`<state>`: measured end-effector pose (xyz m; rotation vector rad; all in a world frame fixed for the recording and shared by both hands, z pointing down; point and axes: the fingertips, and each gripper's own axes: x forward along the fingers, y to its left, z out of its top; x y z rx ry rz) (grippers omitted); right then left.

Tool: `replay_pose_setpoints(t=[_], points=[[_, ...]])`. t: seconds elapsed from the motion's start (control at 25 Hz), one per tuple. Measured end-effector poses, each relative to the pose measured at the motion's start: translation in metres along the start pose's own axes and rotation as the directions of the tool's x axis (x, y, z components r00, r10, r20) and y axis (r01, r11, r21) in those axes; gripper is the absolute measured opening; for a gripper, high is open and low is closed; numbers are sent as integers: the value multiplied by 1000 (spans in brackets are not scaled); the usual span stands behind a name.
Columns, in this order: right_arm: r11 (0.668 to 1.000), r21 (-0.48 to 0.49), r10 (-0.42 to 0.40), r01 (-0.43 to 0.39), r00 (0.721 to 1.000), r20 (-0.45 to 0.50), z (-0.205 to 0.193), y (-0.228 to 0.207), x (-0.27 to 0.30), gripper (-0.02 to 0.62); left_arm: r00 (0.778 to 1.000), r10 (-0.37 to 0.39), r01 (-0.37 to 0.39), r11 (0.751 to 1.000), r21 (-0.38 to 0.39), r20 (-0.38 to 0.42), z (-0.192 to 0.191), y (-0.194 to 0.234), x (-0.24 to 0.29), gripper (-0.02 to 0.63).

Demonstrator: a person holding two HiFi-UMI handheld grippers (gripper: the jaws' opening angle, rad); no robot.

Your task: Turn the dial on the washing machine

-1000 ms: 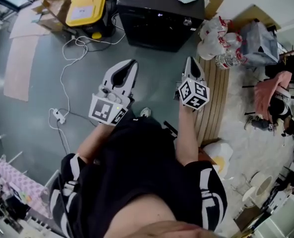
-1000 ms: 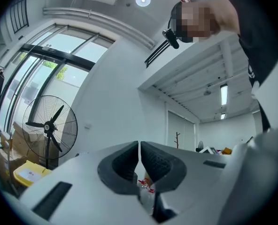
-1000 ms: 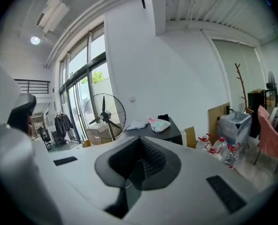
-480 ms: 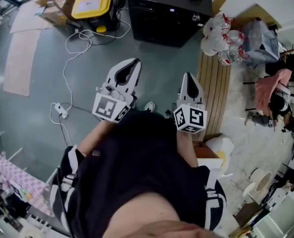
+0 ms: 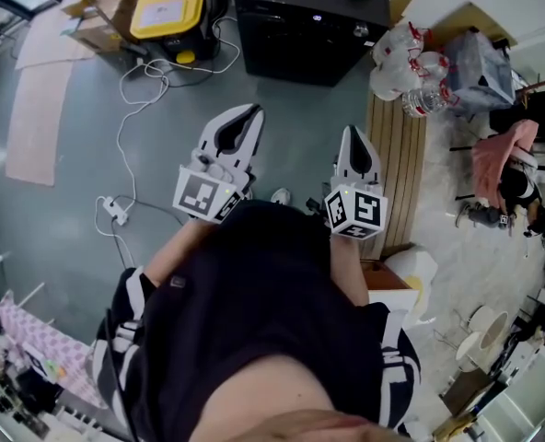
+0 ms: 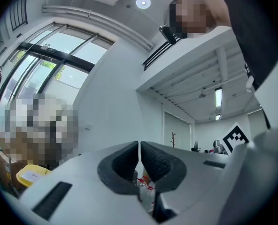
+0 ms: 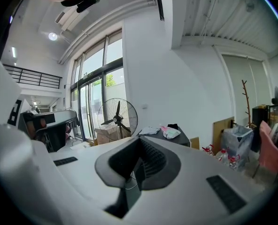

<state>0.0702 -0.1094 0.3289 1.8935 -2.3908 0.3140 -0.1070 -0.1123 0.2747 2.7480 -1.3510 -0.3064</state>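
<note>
Washing machine, black and boxy [image 5: 300,35], stands on the grey floor [image 5: 61,228] ahead of the person, with a small silvery dial [image 5: 360,31] near its top. The white left gripper [image 5: 247,113] and the white right gripper [image 5: 354,133] are held well short of it, jaws closed on nothing.

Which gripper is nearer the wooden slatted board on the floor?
The right gripper: it hangs beside the left edge of the wooden board, while the left gripper is over the grey floor.
</note>
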Motion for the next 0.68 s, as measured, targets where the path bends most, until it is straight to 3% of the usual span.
replay_pose_setpoints(t=[0.68], points=[[1000,0,-15,15,1000,1,-4,13,4,25,1000,-10,10,1000,-5,-4,0,12,-9,35]])
